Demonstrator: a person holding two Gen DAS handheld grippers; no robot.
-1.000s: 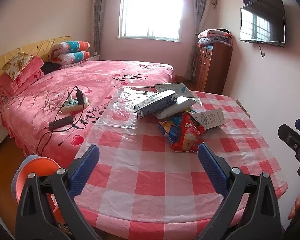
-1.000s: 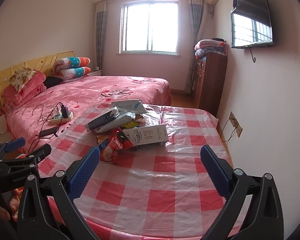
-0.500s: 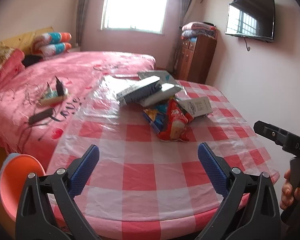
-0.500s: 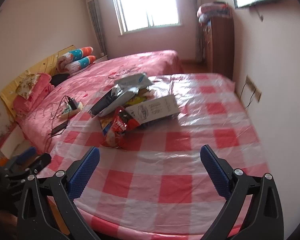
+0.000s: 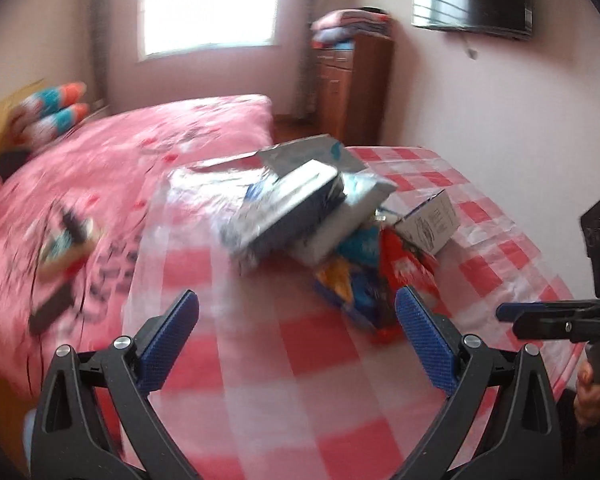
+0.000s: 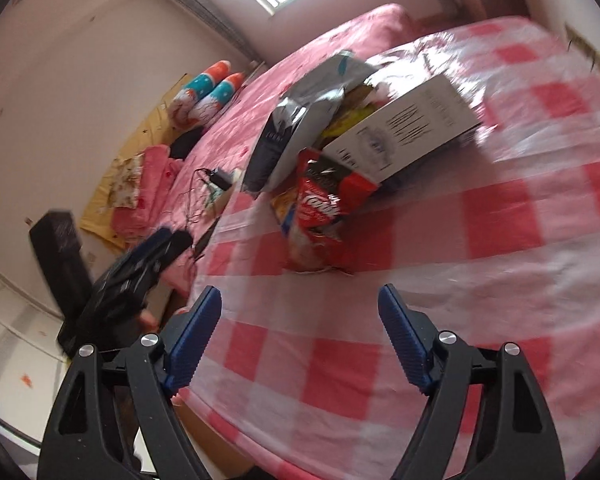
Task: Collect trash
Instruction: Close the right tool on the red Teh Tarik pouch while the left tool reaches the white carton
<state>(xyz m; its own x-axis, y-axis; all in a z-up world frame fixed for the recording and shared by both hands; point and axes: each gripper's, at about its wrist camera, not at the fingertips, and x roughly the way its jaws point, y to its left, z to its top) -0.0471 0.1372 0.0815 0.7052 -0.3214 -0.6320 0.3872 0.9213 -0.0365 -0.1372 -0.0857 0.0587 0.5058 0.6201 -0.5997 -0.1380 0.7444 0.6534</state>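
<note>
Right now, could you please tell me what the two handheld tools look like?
Both match: the left tool and the right tool each have two black plastic arms with triangular cut-outs, silver round screw heads at the joints, and blue ribbed pads on the fingers. From the side, the right tool's black body bears pale lettering, too blurred to read.

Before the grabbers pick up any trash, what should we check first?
1. Left gripper open with nothing inside: ok.
2. Right gripper empty; its jaws have just been closing but still stand apart: ok.
3. Crumpled red snack bag nearest the right gripper, nothing lying on its near end: ok.
4. White printed cardboard box rests against the bag's far end, may shift: not ok.
5. Red-and-white checked tablecloth bare between gripper and bag: ok.
6. Somewhere to drop the trash: cannot tell.
</note>
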